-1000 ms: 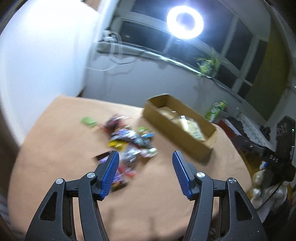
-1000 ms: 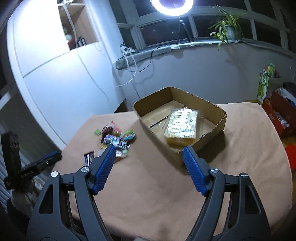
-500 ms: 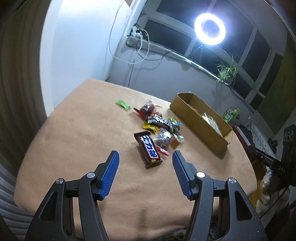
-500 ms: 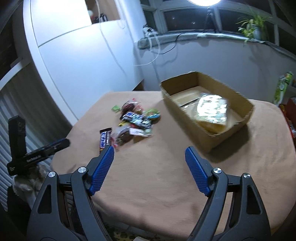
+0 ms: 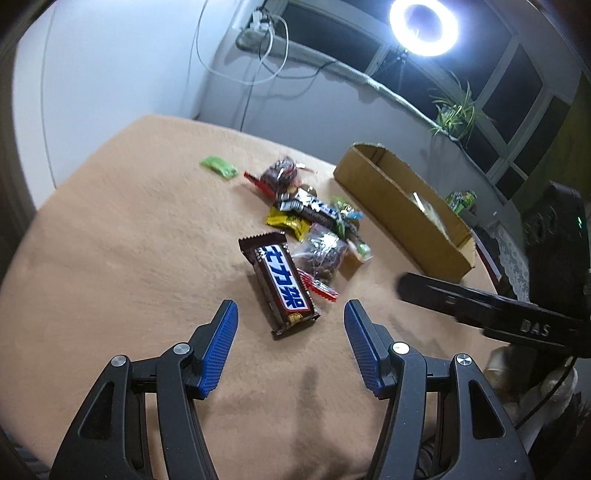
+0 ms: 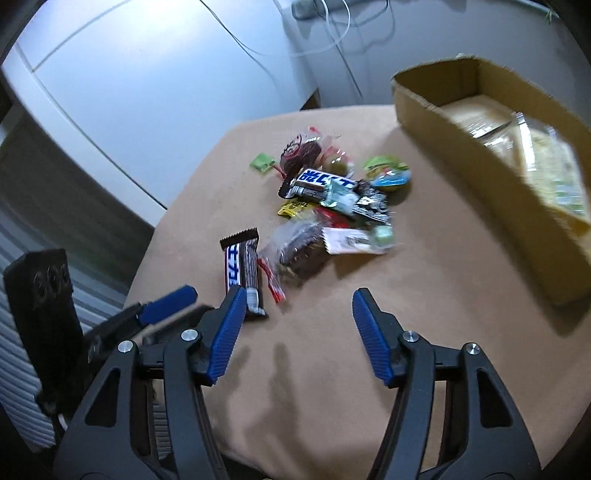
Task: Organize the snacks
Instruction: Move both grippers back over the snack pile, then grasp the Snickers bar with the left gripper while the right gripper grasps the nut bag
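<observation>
A pile of wrapped snacks (image 5: 314, 218) lies on the tan table (image 5: 129, 240). A brown chocolate bar (image 5: 280, 280) lies nearest, just ahead of my open, empty left gripper (image 5: 290, 321). In the right wrist view the same bar (image 6: 242, 269) is at the left fingertip of my open, empty right gripper (image 6: 297, 306), with the pile (image 6: 332, 199) beyond. A cardboard box (image 5: 402, 206) holding a clear packet (image 6: 546, 166) stands to the right of the pile. The right gripper's body (image 5: 480, 306) shows at the right of the left wrist view.
A small green packet (image 5: 218, 166) lies apart, left of the pile. A ring light (image 5: 424, 26), cables and a plant (image 5: 458, 110) are on the windowsill behind. White wall and cabinet stand left. The left gripper's fingertip (image 6: 166, 302) shows in the right wrist view.
Both grippers have moved down and closer to the snack pile. The chocolate bar now sits just in front of the left gripper's fingers. Both stay open.
</observation>
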Available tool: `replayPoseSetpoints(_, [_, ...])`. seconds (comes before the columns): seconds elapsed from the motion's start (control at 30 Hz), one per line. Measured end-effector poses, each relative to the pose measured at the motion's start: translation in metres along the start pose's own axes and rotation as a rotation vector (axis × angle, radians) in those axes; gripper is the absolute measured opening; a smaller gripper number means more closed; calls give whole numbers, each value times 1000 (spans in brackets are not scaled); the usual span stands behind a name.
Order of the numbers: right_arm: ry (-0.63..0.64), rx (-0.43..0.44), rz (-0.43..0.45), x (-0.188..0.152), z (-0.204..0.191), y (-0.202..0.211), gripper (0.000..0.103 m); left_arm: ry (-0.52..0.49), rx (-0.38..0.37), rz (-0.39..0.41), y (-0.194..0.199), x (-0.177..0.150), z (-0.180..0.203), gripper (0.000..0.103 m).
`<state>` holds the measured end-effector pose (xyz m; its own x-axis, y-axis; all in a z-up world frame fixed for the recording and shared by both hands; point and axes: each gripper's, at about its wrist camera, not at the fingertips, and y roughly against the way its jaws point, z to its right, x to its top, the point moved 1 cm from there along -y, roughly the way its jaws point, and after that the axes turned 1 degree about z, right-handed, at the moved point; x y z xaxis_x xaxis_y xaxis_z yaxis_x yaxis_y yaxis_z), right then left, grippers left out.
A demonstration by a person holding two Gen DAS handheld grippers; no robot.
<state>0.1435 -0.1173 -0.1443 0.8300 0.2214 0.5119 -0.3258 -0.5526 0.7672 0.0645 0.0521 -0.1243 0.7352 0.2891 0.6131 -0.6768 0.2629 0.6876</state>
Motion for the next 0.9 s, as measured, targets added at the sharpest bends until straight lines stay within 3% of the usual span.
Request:
replayPoseSetpoints(0.23, [-76,-20,-44,19,1,-34,61,-9,-10,-19,-12,6,-3,59])
replayPoseSetpoints(0.67, [-41,-66,-101,33,-5,-61,52,-26,1,-51,-34,10,-1,59])
replayPoseSetpoints(0.9, [-25,-41,-114,33,-3,-61,45,-46,32,-53,-38,12,0,59])
